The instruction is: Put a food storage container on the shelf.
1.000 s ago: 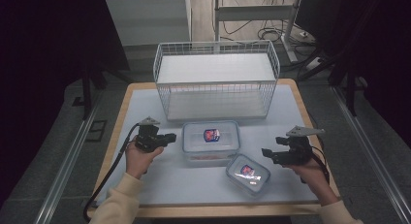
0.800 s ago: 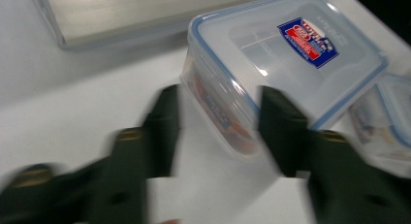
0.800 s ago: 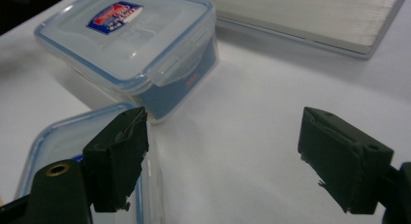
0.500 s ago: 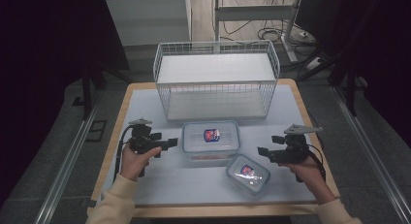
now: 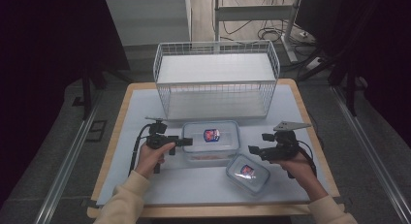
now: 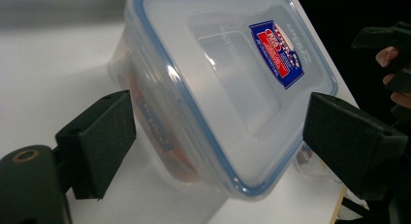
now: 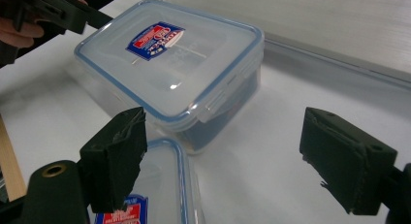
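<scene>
1. Left gripper (image 5: 186,141): held level in the left hand (image 5: 151,157), pointing toward the table's middle. Jaws have just opened wide.
2. Right gripper (image 5: 252,150): held level in the right hand (image 5: 296,165), pointing leftward. Jaws stand wide apart, gripping nothing.

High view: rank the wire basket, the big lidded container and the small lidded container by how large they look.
1. wire basket
2. big lidded container
3. small lidded container, smallest though nearest the camera
</scene>
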Available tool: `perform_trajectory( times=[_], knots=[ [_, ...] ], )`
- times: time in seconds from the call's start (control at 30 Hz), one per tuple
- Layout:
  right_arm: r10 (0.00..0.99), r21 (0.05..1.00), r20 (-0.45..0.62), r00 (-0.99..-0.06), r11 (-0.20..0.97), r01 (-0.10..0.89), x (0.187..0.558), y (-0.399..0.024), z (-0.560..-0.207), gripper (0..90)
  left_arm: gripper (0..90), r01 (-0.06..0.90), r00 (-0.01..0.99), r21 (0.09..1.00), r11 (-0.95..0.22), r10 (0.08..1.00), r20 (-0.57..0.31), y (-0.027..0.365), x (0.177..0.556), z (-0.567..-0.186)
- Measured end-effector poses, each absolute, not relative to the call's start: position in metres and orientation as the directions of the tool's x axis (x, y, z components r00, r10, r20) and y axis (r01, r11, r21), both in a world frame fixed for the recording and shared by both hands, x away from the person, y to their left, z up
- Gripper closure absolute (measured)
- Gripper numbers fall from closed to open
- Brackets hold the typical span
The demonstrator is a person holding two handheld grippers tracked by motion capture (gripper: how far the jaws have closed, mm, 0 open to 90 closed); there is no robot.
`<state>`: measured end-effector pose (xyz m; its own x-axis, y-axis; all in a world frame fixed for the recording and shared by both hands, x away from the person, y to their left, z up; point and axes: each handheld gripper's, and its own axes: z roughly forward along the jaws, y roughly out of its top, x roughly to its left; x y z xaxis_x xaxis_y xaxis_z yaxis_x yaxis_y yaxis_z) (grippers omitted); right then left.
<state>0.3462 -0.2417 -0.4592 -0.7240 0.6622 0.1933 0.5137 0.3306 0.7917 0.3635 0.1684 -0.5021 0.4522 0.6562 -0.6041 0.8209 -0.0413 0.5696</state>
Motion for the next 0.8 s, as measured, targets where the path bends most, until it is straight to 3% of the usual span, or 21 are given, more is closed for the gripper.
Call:
perform_trajectory(
  times=[0.17, 0.5, 0.8],
  knots=[
    [0.651, 0.783, 0.214, -0.728, 0.332, 0.527, 0.355, -0.232, -0.457, 17.0, 14.7, 0.834, 0.447, 0.550, -0.044, 0.638, -0.627, 0.164, 0.367, -0.508],
    [0.619, 0.673, 0.394, -0.680, 0.309, 0.672, 0.395, -0.203, -0.473, 10.5, 17.2, 0.850, 0.434, 0.524, -0.052, 0.632, -0.642, 0.161, 0.371, -0.517],
    [0.592, 0.579, 0.533, -0.604, 0.265, 0.771, 0.420, -0.199, -0.497, 13.2, 19.7, 0.847, 0.433, 0.529, -0.045, 0.637, -0.638, 0.160, 0.370, -0.516]
  ],
)
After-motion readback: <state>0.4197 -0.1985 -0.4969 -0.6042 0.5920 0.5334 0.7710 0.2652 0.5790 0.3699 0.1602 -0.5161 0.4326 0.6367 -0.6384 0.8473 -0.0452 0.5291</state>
